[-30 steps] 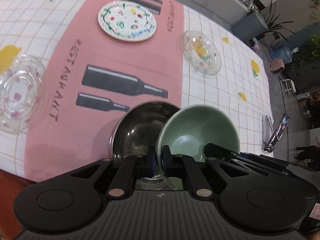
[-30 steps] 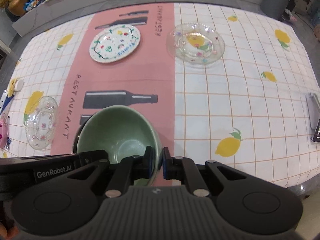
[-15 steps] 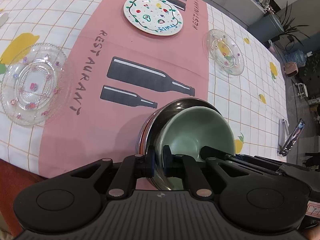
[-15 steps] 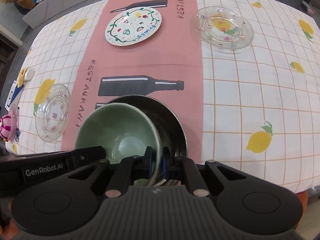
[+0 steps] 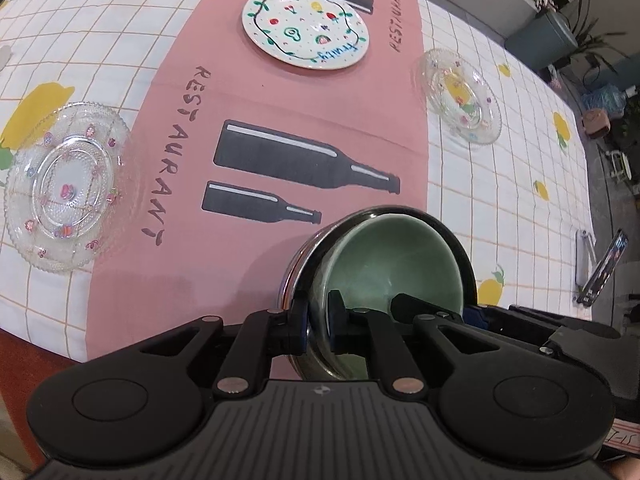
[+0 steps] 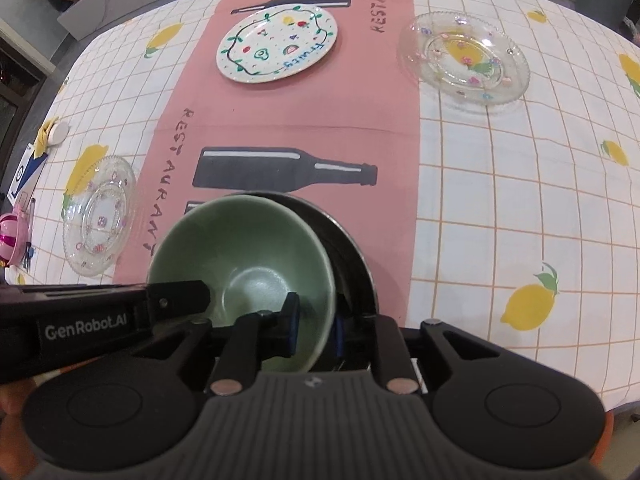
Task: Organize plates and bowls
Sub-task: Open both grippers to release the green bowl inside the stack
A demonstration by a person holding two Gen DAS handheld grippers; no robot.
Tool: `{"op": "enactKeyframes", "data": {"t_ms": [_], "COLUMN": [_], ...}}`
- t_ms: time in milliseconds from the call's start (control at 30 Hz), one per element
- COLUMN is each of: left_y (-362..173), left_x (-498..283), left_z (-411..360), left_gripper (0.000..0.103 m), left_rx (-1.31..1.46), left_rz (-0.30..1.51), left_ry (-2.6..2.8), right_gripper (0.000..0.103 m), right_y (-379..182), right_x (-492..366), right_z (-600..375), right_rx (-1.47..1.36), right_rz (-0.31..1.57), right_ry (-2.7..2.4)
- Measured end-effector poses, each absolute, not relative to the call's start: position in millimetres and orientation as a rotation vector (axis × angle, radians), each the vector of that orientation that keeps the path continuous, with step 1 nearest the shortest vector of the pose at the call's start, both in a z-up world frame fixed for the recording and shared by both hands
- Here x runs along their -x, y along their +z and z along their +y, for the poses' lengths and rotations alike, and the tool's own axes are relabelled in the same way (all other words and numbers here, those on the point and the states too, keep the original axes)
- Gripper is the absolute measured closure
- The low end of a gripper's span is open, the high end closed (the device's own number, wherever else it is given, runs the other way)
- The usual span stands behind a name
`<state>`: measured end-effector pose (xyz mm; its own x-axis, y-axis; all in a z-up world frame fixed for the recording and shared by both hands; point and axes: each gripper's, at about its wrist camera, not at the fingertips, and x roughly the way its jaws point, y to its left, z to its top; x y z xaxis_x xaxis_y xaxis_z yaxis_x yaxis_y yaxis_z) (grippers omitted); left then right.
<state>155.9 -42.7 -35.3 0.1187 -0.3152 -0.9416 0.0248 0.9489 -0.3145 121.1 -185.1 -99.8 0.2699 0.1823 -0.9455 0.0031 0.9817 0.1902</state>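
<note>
A green bowl lies tilted inside a steel bowl on the pink runner, near the table's front edge. My right gripper straddles the green bowl's near rim. Its jaws are opening, and the pads stand a little off the wall. My left gripper is shut on the steel bowl's near rim, with the green bowl just beyond its inner finger. A painted white plate sits far back on the runner. Two clear glass plates lie to the left and right.
A phone on a stand is at the table's right edge. Small items and a pink object crowd the left edge. The lemon-print cloth lies bare to the right of the bowls.
Both grippers came down toward the table. The green bowl went from beside the steel bowl into it. The right jaws spread off the green bowl's rim.
</note>
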Motion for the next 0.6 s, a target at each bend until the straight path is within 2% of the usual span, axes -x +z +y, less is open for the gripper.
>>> {"op": "enactKeyframes", "data": {"t_ms": [333,400,467,600], "left_y": [-33,-32,-30,-21], "left_x": [-154,-153,-154,-153], "left_z": [-41,-43,-45,-46], "left_gripper": [0.091,0.083,0.075,0.074], "left_rx": [0.245,0.231,0.225,0.194], "left_rz": [1.449,1.453,1.457,1.421], "left_ry": [-0.278,-0.292,-0.319,-0.326], "right_gripper": [0.084,0.078,0.077,0.078], "right_y": [-92,-89,-84,-76], "right_x": [-117,-116,-115,-113], "right_z": [-187,-187,-188,-189], "right_rx": [-0.158,-0.150,-0.143,-0.143], "right_rz": [1.299,1.295,1.275,1.258], "right_ry": [0.127,0.116,0.113,0.116]}}
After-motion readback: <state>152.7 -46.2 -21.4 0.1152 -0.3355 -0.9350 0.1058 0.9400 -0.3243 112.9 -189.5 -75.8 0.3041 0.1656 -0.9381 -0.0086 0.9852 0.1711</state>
